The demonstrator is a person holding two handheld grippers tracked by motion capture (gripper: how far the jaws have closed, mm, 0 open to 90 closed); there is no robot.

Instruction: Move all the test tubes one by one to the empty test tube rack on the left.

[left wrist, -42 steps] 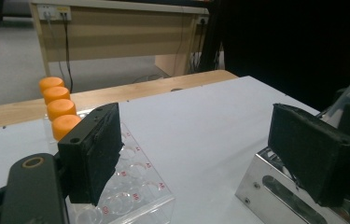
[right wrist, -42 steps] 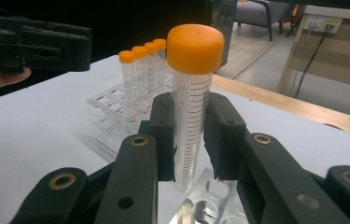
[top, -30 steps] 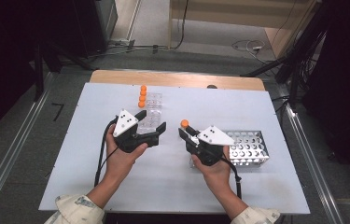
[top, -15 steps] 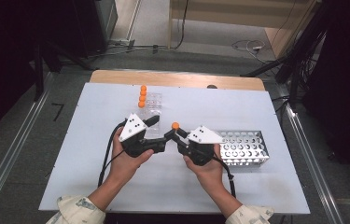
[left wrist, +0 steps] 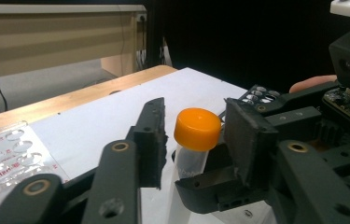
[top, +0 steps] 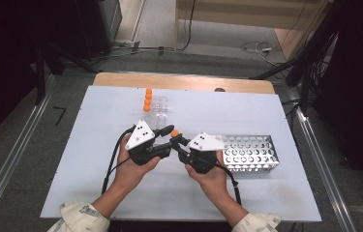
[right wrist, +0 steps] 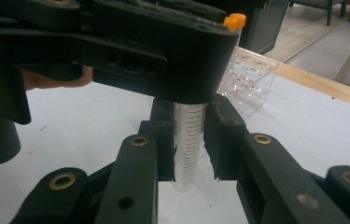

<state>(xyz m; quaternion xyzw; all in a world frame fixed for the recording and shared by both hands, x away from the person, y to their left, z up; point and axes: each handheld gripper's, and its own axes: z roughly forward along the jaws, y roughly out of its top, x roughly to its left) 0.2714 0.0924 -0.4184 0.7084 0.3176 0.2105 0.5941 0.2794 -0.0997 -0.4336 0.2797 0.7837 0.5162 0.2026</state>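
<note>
Above the bench (top: 97,193), left gripper (top: 165,141) and right gripper (top: 178,144) meet at an orange-capped tube (top: 174,133), mid-bench. Left gripper view: jaws, just closing, flank the cap (left wrist: 197,128), a gap showing on each side. Right gripper view: jaws clamp the tube's body (right wrist: 186,140); uncapping step, likely needing a firm cap grip, then a twist.

The left hand-held gripper (right wrist: 116,51) hides the tube's (right wrist: 187,144) upper half.

Orange-capped tube (left wrist: 196,135) between closing jaws
</note>
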